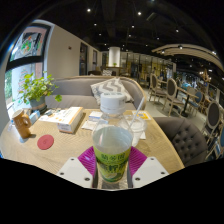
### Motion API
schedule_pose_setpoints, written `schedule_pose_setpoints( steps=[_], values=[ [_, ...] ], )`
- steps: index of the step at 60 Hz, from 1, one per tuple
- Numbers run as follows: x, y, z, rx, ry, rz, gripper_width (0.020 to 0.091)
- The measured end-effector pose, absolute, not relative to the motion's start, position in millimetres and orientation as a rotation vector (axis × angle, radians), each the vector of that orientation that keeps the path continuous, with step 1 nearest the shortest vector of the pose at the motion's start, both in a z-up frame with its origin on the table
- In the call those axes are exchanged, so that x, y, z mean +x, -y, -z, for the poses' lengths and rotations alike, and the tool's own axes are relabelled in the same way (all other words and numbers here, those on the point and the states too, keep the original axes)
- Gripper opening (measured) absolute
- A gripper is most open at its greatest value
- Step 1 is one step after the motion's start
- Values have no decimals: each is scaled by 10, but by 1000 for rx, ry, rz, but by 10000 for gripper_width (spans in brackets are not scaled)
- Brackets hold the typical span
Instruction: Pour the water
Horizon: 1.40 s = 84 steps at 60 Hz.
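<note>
— What sits closest to the lens?

— A green bottle [112, 160] with a white cap, upright at six o'clock, caught between the two pink pads of the hand-held gripper [112, 166]. Both fingers [88, 164] press against its sides, so the jaws are narrowed to the bottle's width and have hold of it.

— And past the bottle?

— Straight ahead at twelve o'clock, on the wooden counter [60, 152], stands a clear glass [129, 121], and just behind it a white teapot [113, 101]. Both rest on a pale tray or paper; I can't tell which.

— Anything to the sides?

— At ten o'clock a pink round coaster [45, 142] lies flat on the counter, and beyond it a white box [62, 119]. Further out at nine o'clock there's a small brown object [22, 124] I can't identify, with a green potted plant [38, 90] behind it near the window.

— The background?

— A grey sofa [75, 92] curves behind the counter, with chairs [177, 92] and ceiling lights deeper in the room.
</note>
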State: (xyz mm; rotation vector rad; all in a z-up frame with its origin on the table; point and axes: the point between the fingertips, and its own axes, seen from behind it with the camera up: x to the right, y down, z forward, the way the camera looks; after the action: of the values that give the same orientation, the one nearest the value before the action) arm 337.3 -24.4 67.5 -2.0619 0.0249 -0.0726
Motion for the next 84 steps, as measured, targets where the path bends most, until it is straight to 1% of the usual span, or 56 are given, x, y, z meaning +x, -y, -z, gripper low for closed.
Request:
schedule_pose_setpoints(
  steps=[7,15,21,27,34,38,42,46,51,58,59,64,70,76,84],
  values=[
    [3334,208,-816,-2049,2,132,390],
    [3263,105,-1152,-2015,54,249,390],
    [3128,-11,-1541,-1970,124,374,390],
    [2886,-150,-2012,-1906,247,554,389],
    [2296,-365,-2573,-1780,456,761,389],
    [1881,-491,-2785,-1701,592,882,390],
    [1477,-592,-2898,-1625,733,1000,389],
    [1076,-692,-2907,-1550,873,1113,388],
    [671,-793,-2798,-1463,1038,1236,386],
    [323,-910,-2530,-1358,1267,1424,386],
    [319,-949,-2455,-1343,1296,1441,387],
    [216,-993,-2263,-1294,1429,1553,386],
    [161,-1037,-2073,-1234,1563,1655,385],
    [140,-1054,-1966,-1239,1612,1670,386],
    [104,-1009,-2001,-1321,1538,1567,390]
  ],
)
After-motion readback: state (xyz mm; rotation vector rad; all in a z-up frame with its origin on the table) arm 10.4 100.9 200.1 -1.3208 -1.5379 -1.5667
